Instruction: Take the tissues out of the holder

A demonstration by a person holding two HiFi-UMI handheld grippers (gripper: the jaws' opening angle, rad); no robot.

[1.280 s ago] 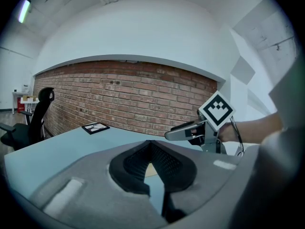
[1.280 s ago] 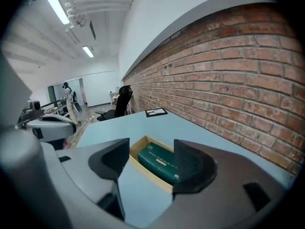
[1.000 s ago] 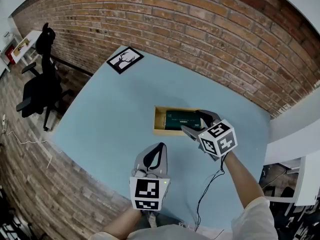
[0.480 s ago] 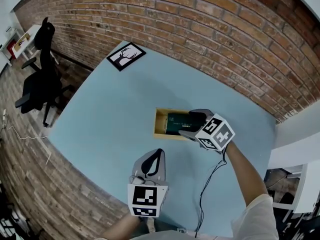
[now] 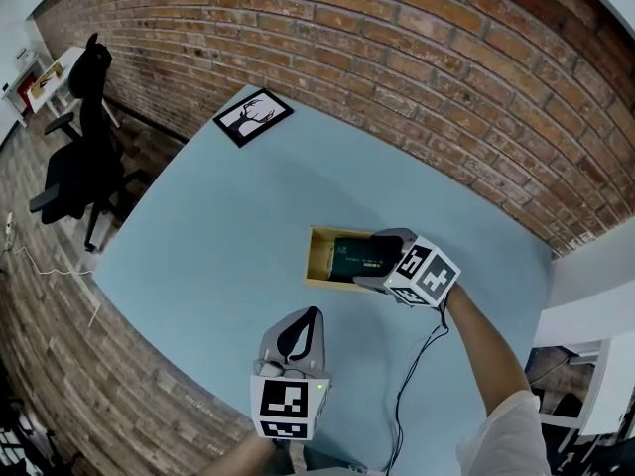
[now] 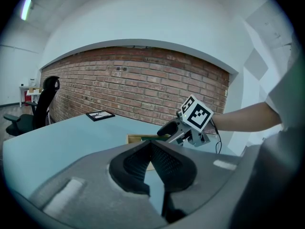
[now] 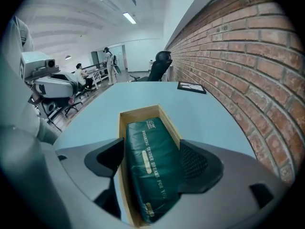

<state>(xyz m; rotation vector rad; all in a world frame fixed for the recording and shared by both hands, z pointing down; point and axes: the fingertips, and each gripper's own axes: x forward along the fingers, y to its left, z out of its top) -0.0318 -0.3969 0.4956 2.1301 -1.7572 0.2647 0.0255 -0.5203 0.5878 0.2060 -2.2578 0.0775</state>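
A dark green tissue pack (image 5: 355,257) (image 7: 150,166) lies lengthwise in a shallow wooden holder (image 5: 317,256) (image 7: 143,112) on the pale blue table. My right gripper (image 5: 375,259) (image 7: 151,149) points steeply down over the holder's near end. Its jaws have just been opening and stand wide open with the pack between them, one jaw on each long side. My left gripper (image 5: 303,325) (image 6: 152,144) hovers nearer the table's front edge, left of the holder. Its tips meet and nothing is between them. The left gripper view shows the right gripper (image 6: 167,129) at the holder.
A framed black-and-white picture (image 5: 252,117) lies near the table's far left corner. A brick wall runs behind the table. A black office chair (image 5: 79,167) stands off the left side. A thin black cable (image 5: 412,385) hangs from the right gripper.
My right gripper has sunk and tipped downward onto the holder, now straddling the pack. My left gripper has dropped a little toward the front edge.
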